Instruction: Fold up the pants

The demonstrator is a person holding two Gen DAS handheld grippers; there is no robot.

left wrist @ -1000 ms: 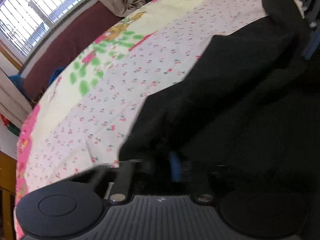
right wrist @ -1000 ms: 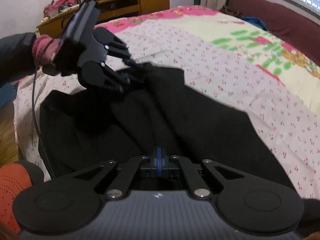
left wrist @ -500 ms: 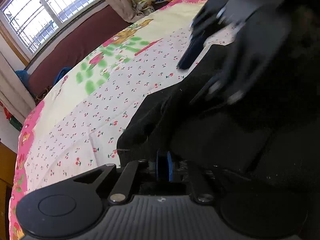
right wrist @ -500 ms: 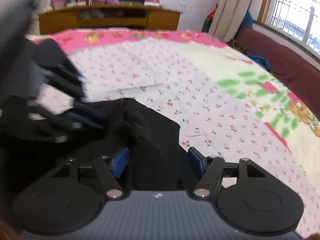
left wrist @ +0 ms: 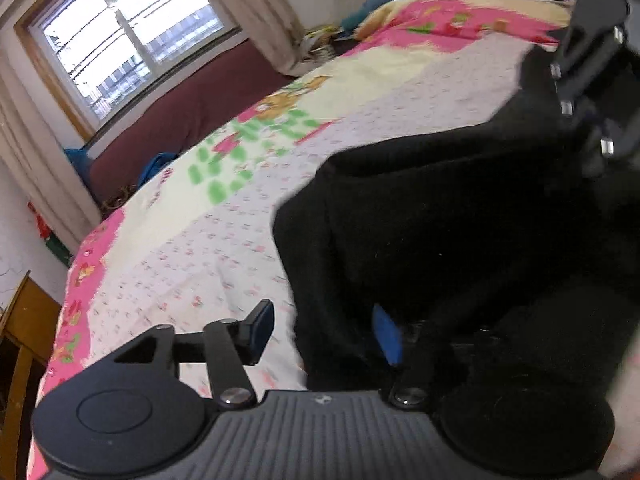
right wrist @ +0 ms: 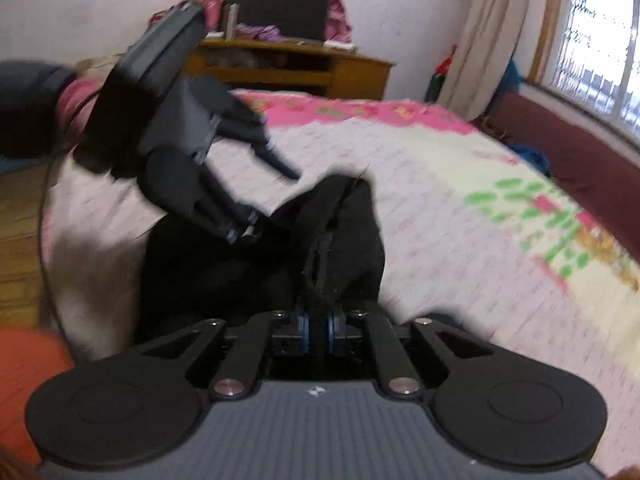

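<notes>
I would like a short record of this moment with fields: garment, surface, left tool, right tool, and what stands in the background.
garment: black pants, bunched and lifted into a ridge
surface: bed sheet with small cherry print and a pink border
left tool: open, fingers apart, one beside the cloth edge and one against the black cloth
right tool: shut on black pants, a fold pinched between its pads
background: window, curtains, wooden cabinet

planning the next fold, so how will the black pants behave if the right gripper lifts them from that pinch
Probably floppy: the pants already bunch into a ridge leading to the right gripper, so the rest should sag. Likely light, since one small pinch raises that fold. They may drag on the bedsheet, because the left gripper is open.
</notes>
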